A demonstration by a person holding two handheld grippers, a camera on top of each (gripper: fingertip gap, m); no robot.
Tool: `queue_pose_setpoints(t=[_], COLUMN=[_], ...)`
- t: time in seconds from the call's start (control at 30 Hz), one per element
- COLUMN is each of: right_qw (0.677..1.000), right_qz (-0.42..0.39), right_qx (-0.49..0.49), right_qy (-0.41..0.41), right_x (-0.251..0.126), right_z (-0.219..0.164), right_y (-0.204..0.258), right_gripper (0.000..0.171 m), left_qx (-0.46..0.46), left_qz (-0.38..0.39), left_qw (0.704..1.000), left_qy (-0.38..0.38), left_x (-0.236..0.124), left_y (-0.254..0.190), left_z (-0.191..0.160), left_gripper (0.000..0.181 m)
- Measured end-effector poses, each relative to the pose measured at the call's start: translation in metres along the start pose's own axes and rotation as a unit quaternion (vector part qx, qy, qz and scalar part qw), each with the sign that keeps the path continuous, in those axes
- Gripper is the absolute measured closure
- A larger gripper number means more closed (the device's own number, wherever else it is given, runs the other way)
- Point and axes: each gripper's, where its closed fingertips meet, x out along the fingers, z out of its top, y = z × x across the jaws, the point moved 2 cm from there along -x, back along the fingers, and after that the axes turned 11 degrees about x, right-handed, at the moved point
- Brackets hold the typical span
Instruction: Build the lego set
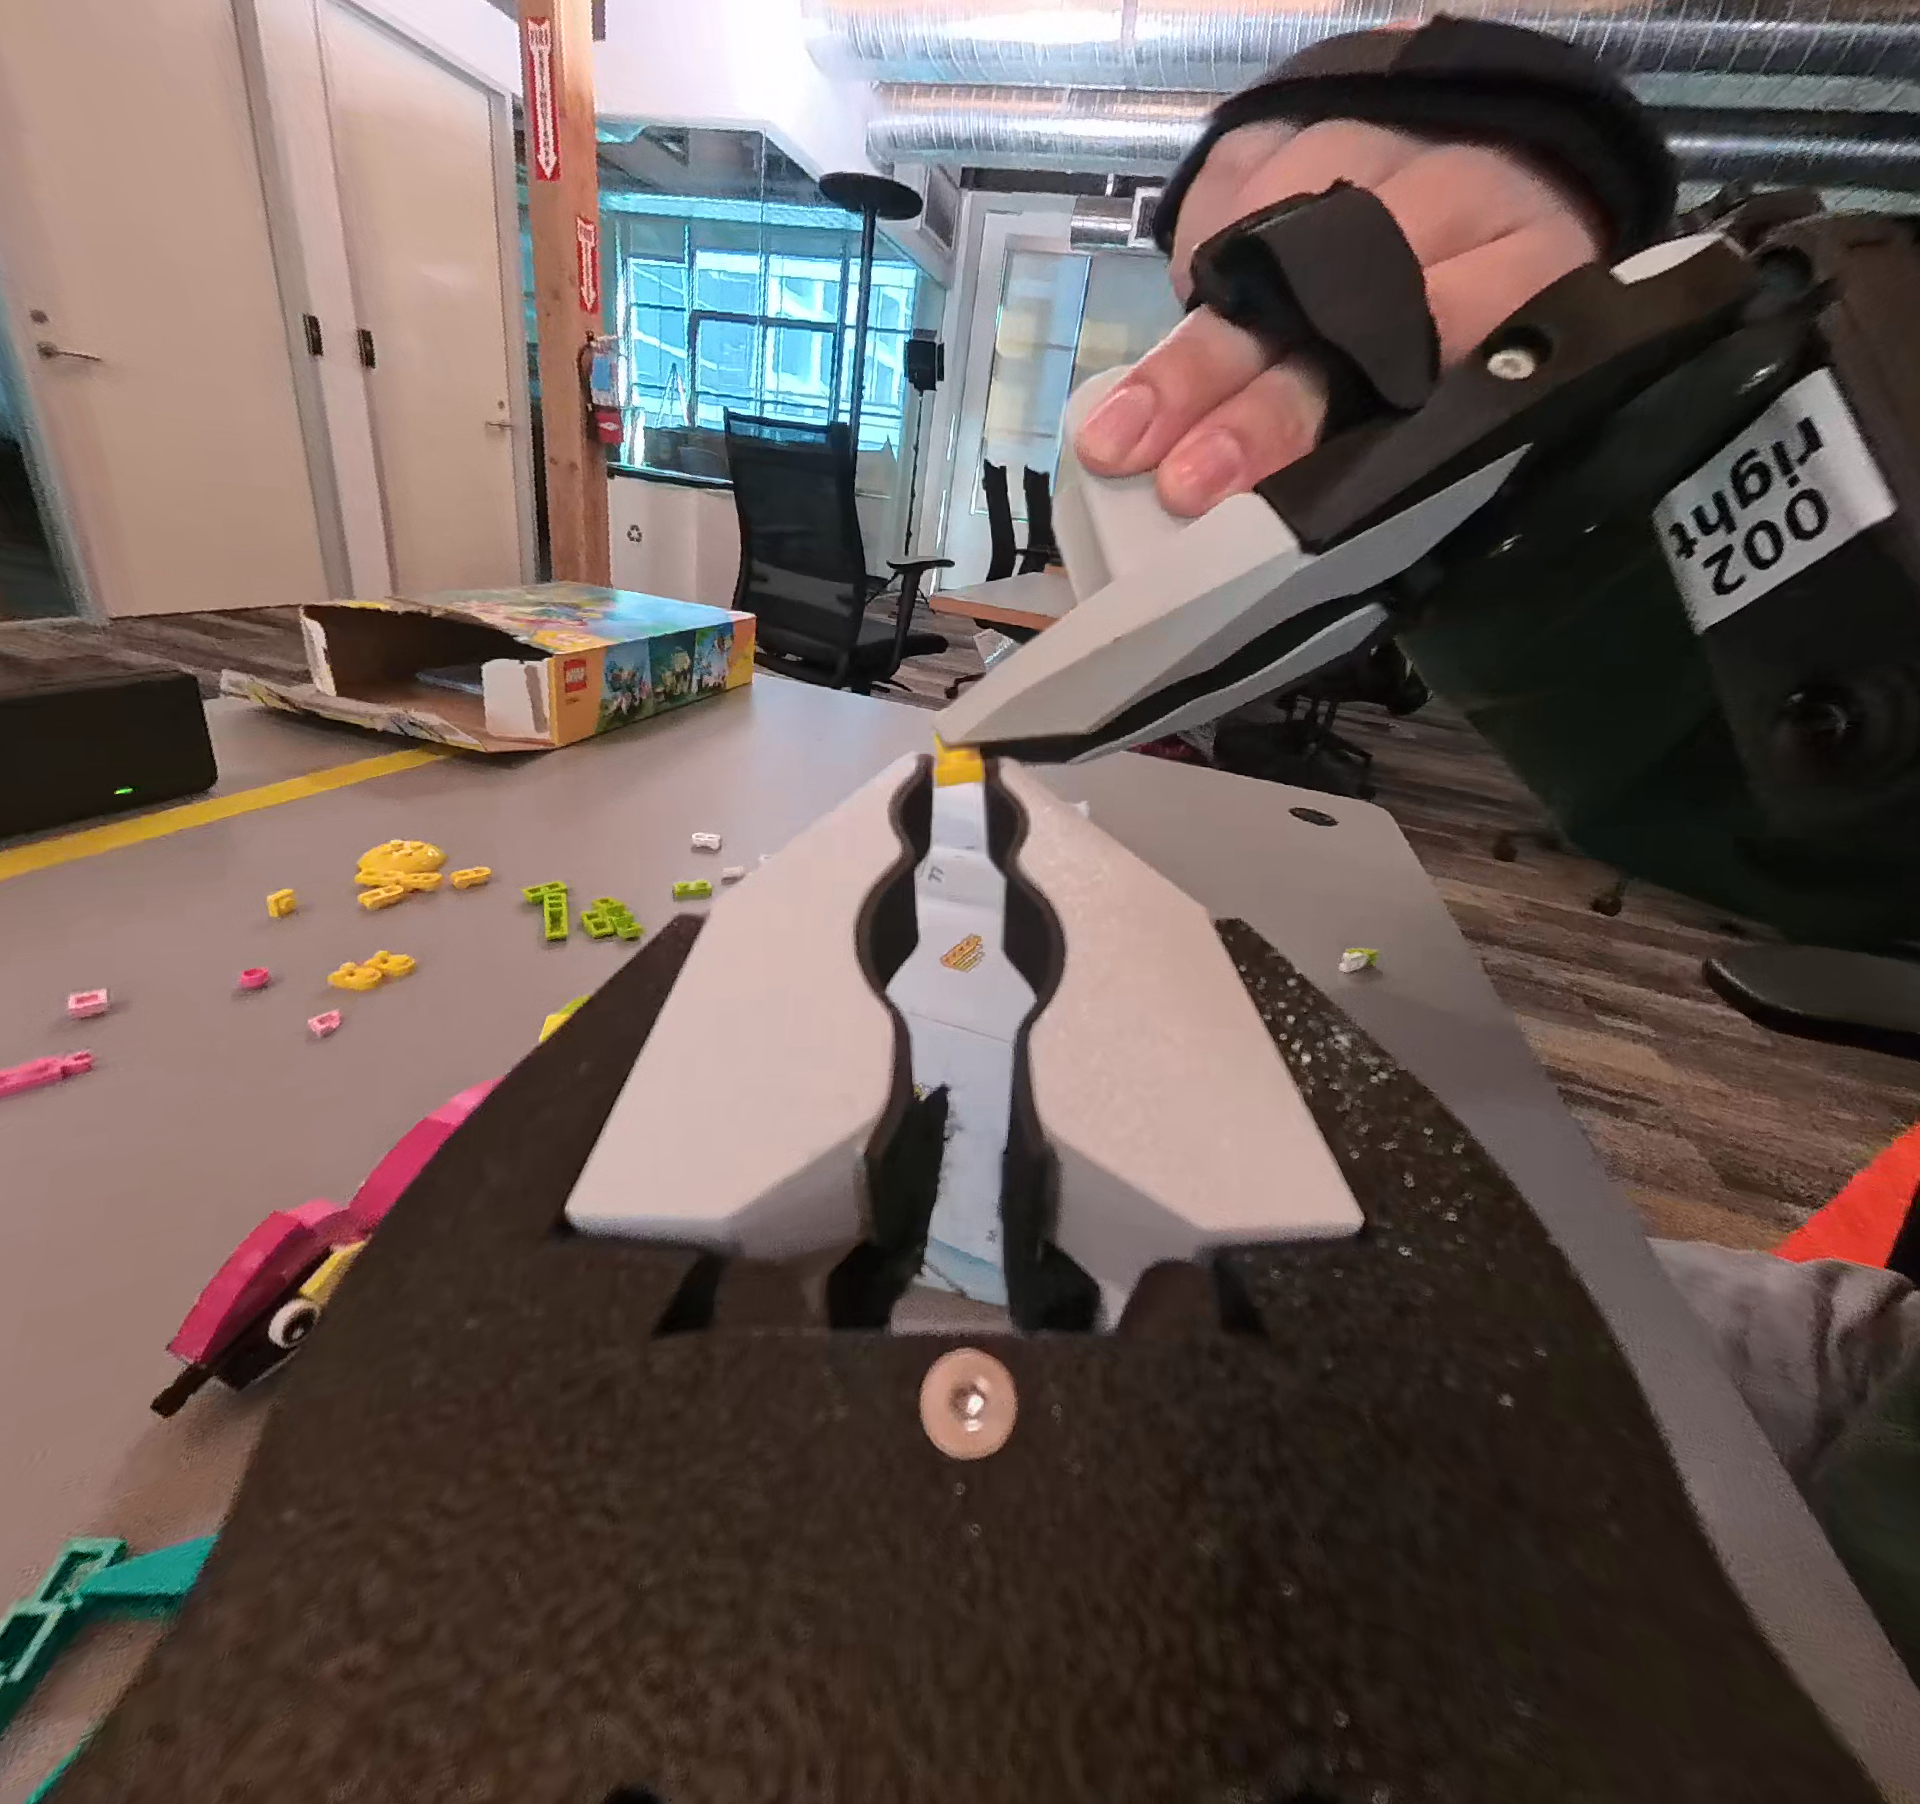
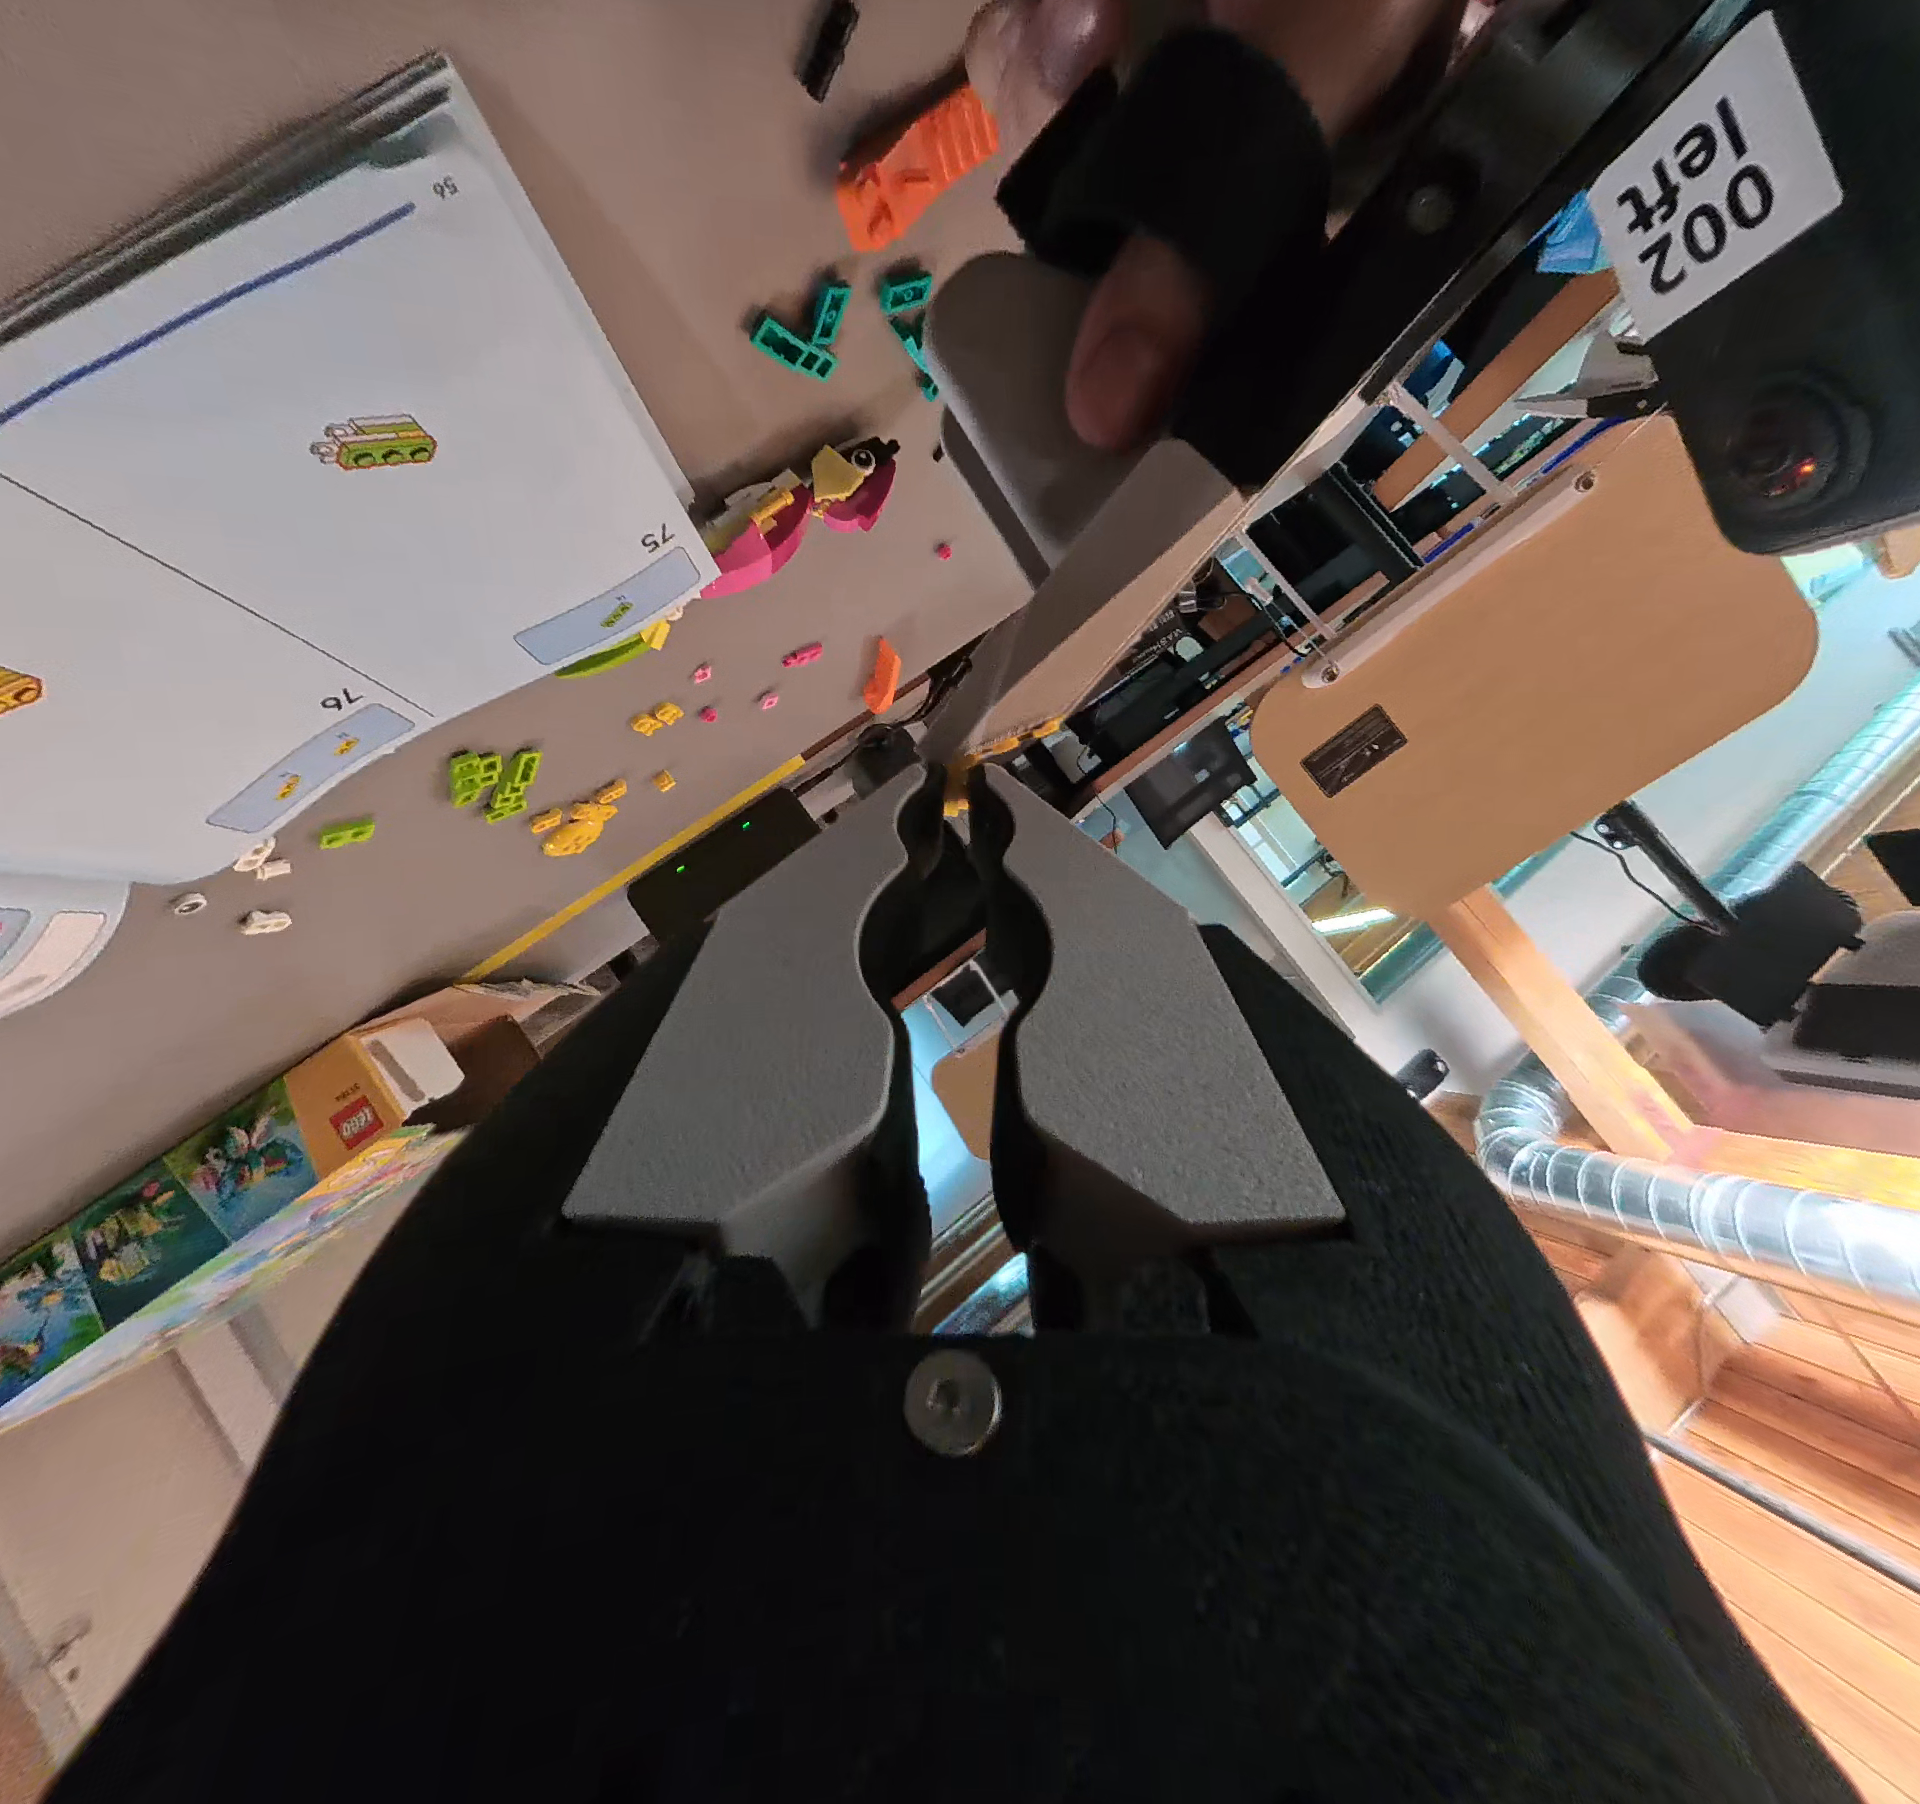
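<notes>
Black textured housing with a silver screw fills the lower part of both wrist views, and from it the grey fingers of each tool reach forward. Left tool (image 1: 958, 767) has its fingers drawn together at the tips, clamped on a small yellow lego piece (image 1: 956, 768) held up above the grey table (image 1: 260, 1110). Right tool (image 1: 961, 731) comes in from the upper right in the left wrist view, held by a gloved hand (image 1: 1340, 300), and its tips meet that same yellow lego piece from above. In the right wrist view the right tool (image 2: 954, 786) is also closed at the tips on the yellow lego piece (image 2: 954, 798), with the left tool's grey finger touching it from above.

On the table to the left lie loose bricks: a yellow cluster (image 1: 400, 871), lime green pieces (image 1: 582, 913), small pink pieces (image 1: 88, 1003) and a few white ones (image 1: 707, 840). A pink and yellow bird model (image 1: 301, 1266) with a round eye lies just beside the left tool's housing, and teal pieces (image 1: 73, 1588) sit at the lower left edge. Farther back, a torn-open lego box (image 1: 520, 658) rests on the table near a yellow tape line (image 1: 208, 809) and a black device (image 1: 99, 746) with a green light.

The right wrist view, rotated, shows an open instruction booklet (image 2: 260, 466) flat on the table, the bird model (image 2: 800, 518) just beside its corner, an orange brick separator (image 2: 914, 170) and teal pieces (image 2: 821, 326) well apart from the booklet.
</notes>
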Motion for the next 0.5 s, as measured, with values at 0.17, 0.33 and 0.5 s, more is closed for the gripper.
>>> queue_pose_setpoints(t=[0.17,0.33,0.5], right_qw=[1.0,0.999,0.99], right_qz=[0.006,-0.001,-0.016], right_qx=[0.001,0.036,0.137], right_qy=[0.002,-0.002,-0.028], right_x=[-0.003,-0.006,-0.013], right_z=[-0.002,-0.001,-0.002], right_y=[0.003,0.002,-0.003], right_gripper=[0.168,0.168,0.168], left_qx=[-0.011,0.009,0.05], left_qz=[-0.017,-0.008,-0.001], left_qw=[1.0,1.0,0.999], left_qy=[-0.017,-0.002,-0.005], left_x=[-0.001,-0.002,-0.002], left_y=[-0.003,-0.003,-0.007], left_z=[0.005,0.007,0.013], left_gripper=[0.172,0.176,0.176])
